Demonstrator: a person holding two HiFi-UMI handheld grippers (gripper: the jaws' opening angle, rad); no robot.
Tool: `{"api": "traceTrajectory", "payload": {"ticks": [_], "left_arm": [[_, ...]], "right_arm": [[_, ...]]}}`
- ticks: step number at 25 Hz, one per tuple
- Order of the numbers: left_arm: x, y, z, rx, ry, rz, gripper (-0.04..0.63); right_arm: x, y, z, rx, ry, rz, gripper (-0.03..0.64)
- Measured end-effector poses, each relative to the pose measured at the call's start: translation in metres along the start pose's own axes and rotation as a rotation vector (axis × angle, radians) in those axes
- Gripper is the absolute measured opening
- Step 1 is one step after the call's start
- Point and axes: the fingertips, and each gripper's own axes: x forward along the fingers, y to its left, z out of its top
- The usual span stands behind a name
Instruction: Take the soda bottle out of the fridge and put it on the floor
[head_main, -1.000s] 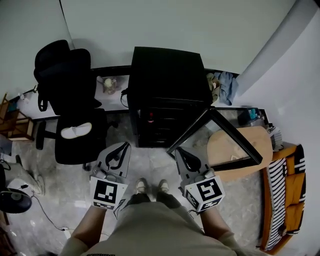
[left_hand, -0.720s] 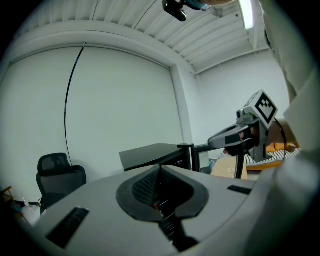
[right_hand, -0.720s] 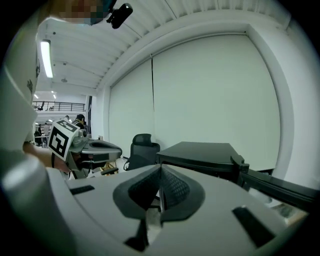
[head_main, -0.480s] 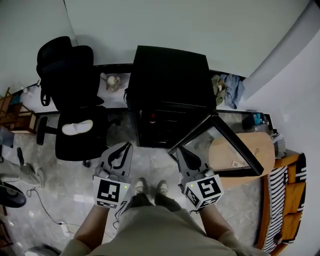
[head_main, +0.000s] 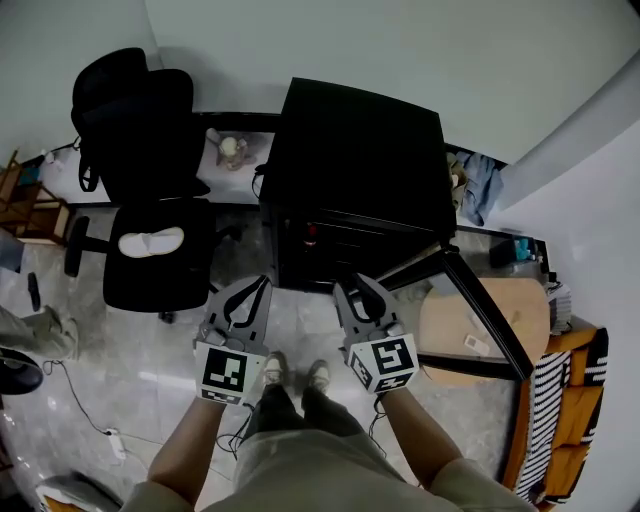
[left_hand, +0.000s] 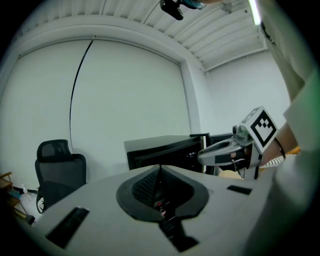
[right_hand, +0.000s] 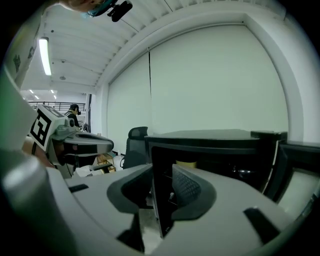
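Since a second ago both our tools have gone forward and lower, and their tips now come close to the bottom front edge of the fridge (head_main: 360, 150). Nearest to us are our shoes (head_main: 275, 368) on the floor (head_main: 300, 318), and just ahead of them are the two marker cubes.

The left tool (head_main: 262, 285) has its jaws closed together, tip on tip, and it holds nothing. The right tool (head_main: 357, 284) has just been opening its jaws. They now stand a little apart, with a narrow gap and nothing between them. In the right gripper view we see through this gap only the left front edge of the fridge, which is further away. The two tools are near each other but apart, and both are short of the fridge.

The glass door (head_main: 487, 309) of the fridge is swung open to the right. The soda bottle (head_main: 311, 238) is inside the fridge, at the left side of the opening on an upper shelf, and we can see only its red cap. To the left of the fridge stands a black office chair (head_main: 150, 200) with a white thing (head_main: 150, 241) on its seat.
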Motion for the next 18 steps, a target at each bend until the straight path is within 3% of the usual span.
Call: {"api": "traceTrajectory", "payload": {"ticks": [5, 7, 15, 18], "left_arm": [[0.032, 0.001, -0.028, 0.028, -0.004, -0.025, 0.011], [0.045, 0.0, -0.042, 0.036, -0.002, -0.026, 0.011], [0.092, 0.008, -0.098, -0.047, -0.014, 0.001, 0.011], [0.109, 0.007, -0.122, -0.024, -0.004, -0.003, 0.011]], "right_arm": [[0.045, -0.004, -0.031, -0.009, 0.031, 0.029, 0.142], [0.059, -0.008, -0.042, -0.01, 0.034, 0.031, 0.145], [0.104, -0.021, -0.096, 0.0, 0.006, -0.016, 0.155], [0.12, -0.026, -0.118, -0.008, -0.004, -0.025, 0.155]]}}
